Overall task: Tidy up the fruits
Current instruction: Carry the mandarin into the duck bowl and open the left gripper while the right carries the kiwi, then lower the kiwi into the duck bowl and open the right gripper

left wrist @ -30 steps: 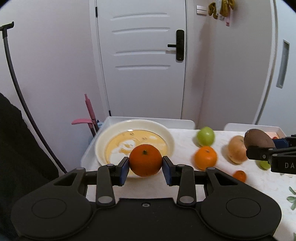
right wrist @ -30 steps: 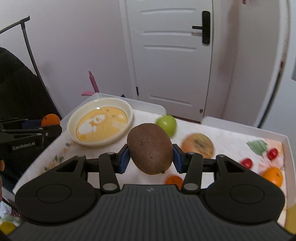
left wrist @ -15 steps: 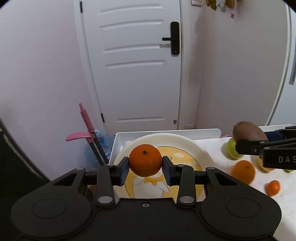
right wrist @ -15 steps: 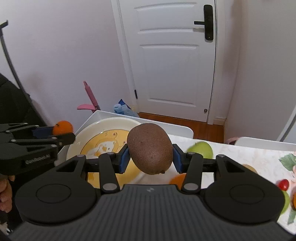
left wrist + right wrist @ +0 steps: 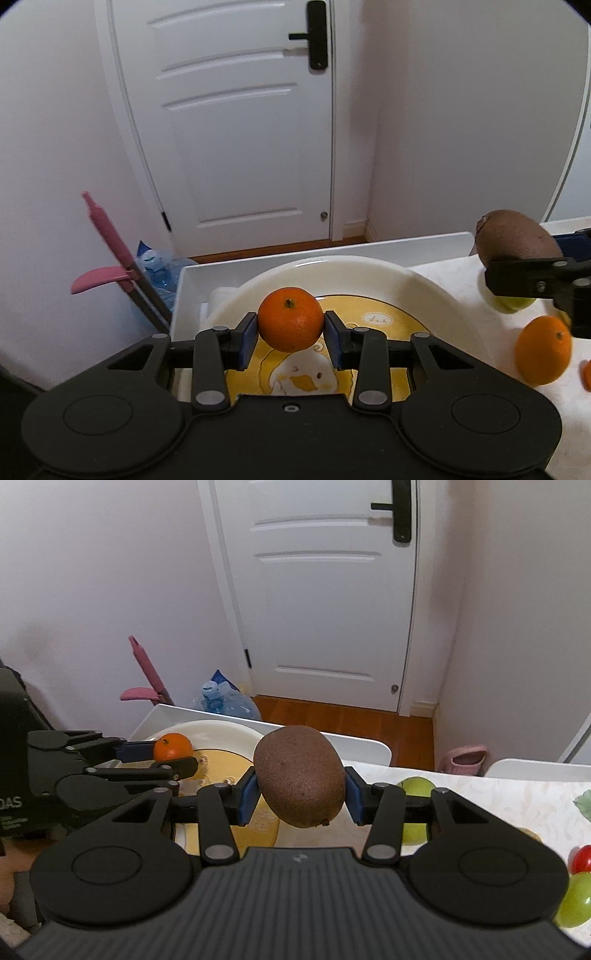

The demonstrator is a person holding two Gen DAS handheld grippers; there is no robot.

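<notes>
Clearly both fruits are in firm grips. The left gripper (image 5: 290,336) is clamped on a small tangerine (image 5: 290,319), low in the middle of the left wrist view, hanging over the cream plate (image 5: 424,291) with its yellow cartoon print. The right gripper (image 5: 300,798) grasps a brown kiwi (image 5: 300,775) across its narrow middle, centre frame, above the plate's right edge.

By my reckoning the tangerine is light with a soft, giving peel, so a gentle squeeze at its widest part suits it. The kiwi looks heavier, fuzzy rather than slippery, and easily bruised; holding it across the short axis seems sound.

Under the plate sits a white tray (image 5: 192,280) on a pale patterned tabletop (image 5: 509,805). At the right of that view lie a green apple (image 5: 417,786), a cherry tomato (image 5: 581,858) and a green grape (image 5: 574,901). Behind, a white door (image 5: 325,590) and wooden floor (image 5: 351,720) fill the upper frame.
</notes>
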